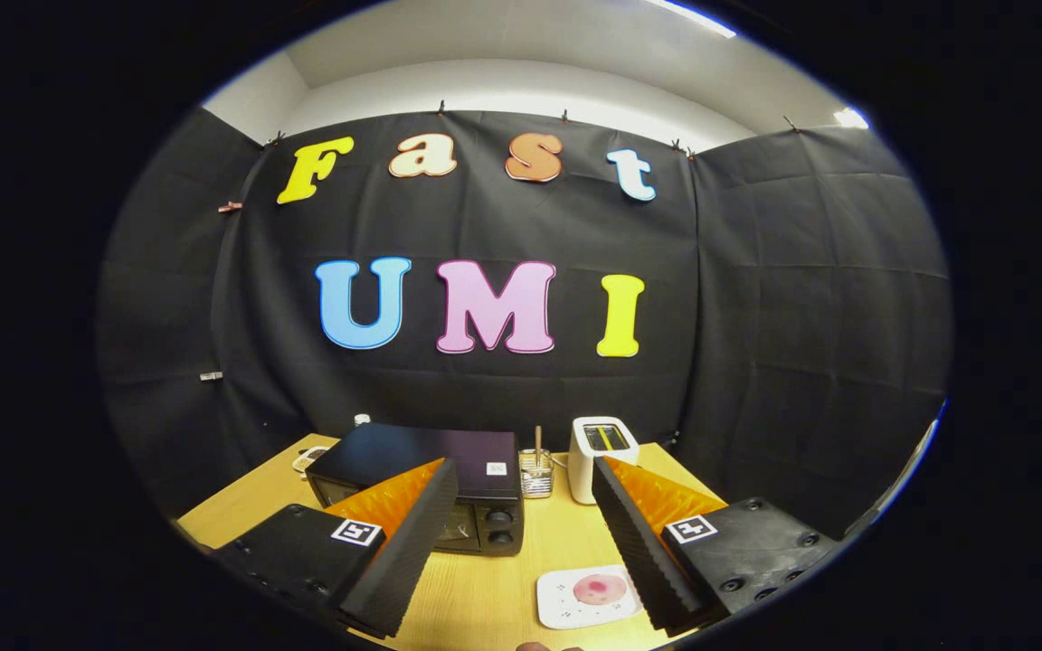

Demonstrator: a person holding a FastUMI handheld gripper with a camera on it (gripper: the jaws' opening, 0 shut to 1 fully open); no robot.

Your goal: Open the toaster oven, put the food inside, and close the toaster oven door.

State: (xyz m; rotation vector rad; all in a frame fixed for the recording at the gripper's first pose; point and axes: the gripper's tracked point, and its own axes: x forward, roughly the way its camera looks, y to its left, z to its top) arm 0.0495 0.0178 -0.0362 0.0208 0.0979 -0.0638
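A black toaster oven [435, 475] stands on the wooden table [494, 588], its door closed and two knobs on its right side. My left finger covers part of its front. A white square plate [586, 597] carrying a round pink piece of food [600, 589] lies on the table close by, between my fingers and next to the right one. My gripper [525, 493] is open, held above the table, with nothing between its ridged black fingers [412, 542].
A white slot toaster [601, 452] stands at the back right of the table. A small clear container [536, 472] with a stick in it sits between it and the oven. A white cable lies behind the oven's left corner.
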